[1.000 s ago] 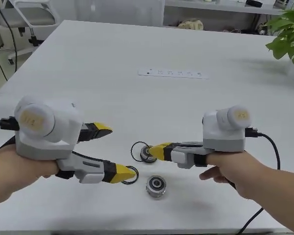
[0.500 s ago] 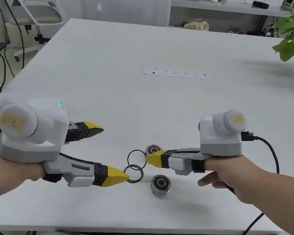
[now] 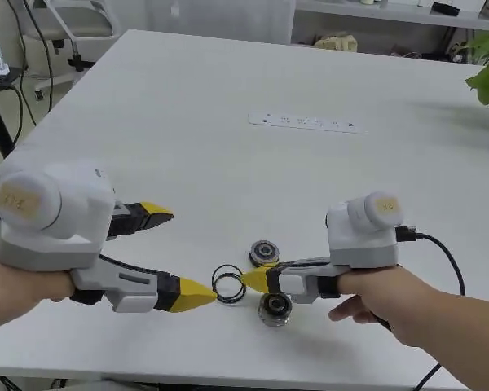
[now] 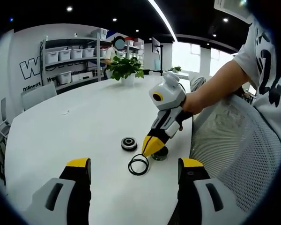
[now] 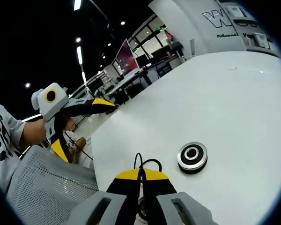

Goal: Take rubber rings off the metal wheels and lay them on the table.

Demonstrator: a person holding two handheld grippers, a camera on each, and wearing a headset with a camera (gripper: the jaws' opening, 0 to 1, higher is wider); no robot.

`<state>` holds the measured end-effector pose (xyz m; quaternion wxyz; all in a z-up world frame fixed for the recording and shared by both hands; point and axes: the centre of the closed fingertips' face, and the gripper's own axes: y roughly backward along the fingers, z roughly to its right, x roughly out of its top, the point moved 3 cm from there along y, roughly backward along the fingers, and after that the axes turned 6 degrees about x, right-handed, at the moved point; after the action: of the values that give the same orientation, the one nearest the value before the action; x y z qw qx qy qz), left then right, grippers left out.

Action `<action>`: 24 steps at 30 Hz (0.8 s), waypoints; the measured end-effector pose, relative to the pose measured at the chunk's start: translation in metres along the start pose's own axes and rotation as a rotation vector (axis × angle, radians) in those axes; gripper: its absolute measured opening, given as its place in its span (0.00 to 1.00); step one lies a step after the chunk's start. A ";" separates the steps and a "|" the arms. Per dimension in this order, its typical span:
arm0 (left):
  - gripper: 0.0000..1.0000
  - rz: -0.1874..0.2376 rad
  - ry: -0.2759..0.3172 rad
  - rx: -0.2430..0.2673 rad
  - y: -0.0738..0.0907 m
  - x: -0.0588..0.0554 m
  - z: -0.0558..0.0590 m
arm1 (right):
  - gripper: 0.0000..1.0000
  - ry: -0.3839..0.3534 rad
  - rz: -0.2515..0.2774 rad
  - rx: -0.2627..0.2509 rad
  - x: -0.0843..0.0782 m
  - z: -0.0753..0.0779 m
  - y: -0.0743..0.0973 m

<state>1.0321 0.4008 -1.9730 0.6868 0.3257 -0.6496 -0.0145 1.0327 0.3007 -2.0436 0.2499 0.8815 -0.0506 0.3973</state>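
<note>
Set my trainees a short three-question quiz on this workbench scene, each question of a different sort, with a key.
1. True or false: the left gripper has its jaws open.
2. How many metal wheels lie on the table?
3. The loose rubber rings lie: A) at the right gripper's jaw tips; B) stacked on a wheel; C) at the table's far edge.
Key: 1 true; 2 two; 3 A.
</note>
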 end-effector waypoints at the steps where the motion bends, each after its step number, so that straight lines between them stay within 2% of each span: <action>1: 0.73 -0.002 -0.002 0.001 0.000 -0.001 0.000 | 0.00 -0.001 -0.005 -0.002 -0.001 0.001 0.000; 13: 0.73 -0.023 0.005 0.010 0.003 -0.007 -0.003 | 0.00 -0.011 -0.012 -0.029 -0.003 0.009 -0.001; 24: 0.72 -0.027 0.005 0.004 0.000 -0.006 -0.002 | 0.00 -0.003 -0.019 -0.054 -0.003 0.015 -0.002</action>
<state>1.0327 0.4038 -1.9781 0.6876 0.3356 -0.6435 -0.0216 1.0413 0.2943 -2.0553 0.2773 0.8755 -0.0533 0.3920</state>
